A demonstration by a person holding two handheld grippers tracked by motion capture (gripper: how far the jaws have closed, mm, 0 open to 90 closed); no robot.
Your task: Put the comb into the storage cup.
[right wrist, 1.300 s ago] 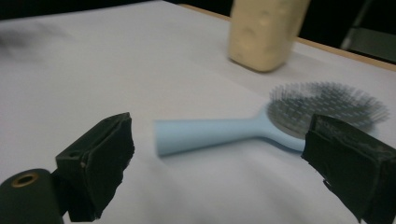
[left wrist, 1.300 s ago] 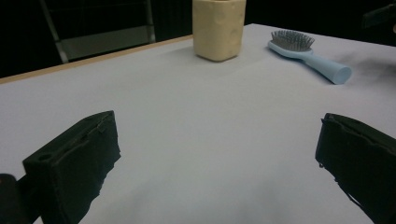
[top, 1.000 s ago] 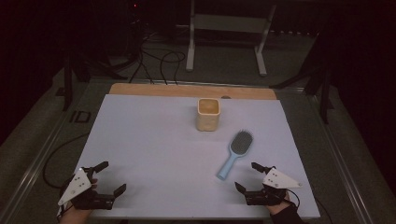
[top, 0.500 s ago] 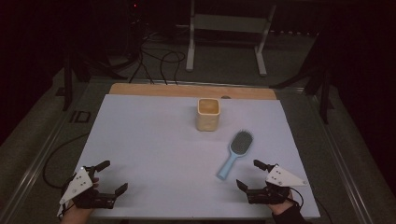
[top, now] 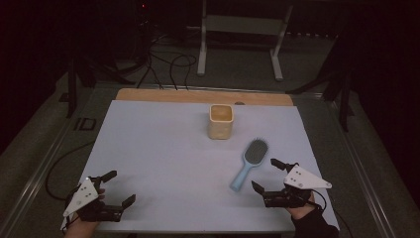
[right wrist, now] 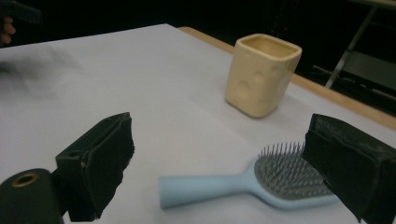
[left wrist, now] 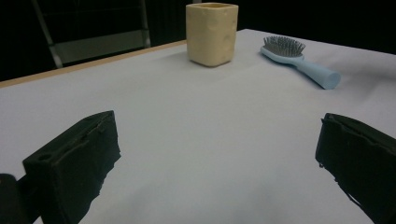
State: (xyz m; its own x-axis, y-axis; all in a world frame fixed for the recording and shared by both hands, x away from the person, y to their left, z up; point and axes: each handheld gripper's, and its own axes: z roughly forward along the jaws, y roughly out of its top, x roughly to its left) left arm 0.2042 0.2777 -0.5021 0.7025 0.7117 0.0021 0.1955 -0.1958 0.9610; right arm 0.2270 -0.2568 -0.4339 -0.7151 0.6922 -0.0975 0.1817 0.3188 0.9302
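1. Hairbrush: I count one, lying toward the bench's right edge; one cup near the far edge.
2. Right gripper has edged slightly closer to it; left gripper unchanged; both fingers spread.

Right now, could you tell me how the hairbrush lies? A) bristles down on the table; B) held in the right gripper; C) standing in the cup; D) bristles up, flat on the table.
D: the hairbrush lies flat on the table with its bristles up, apart from the cup and from the open right gripper.
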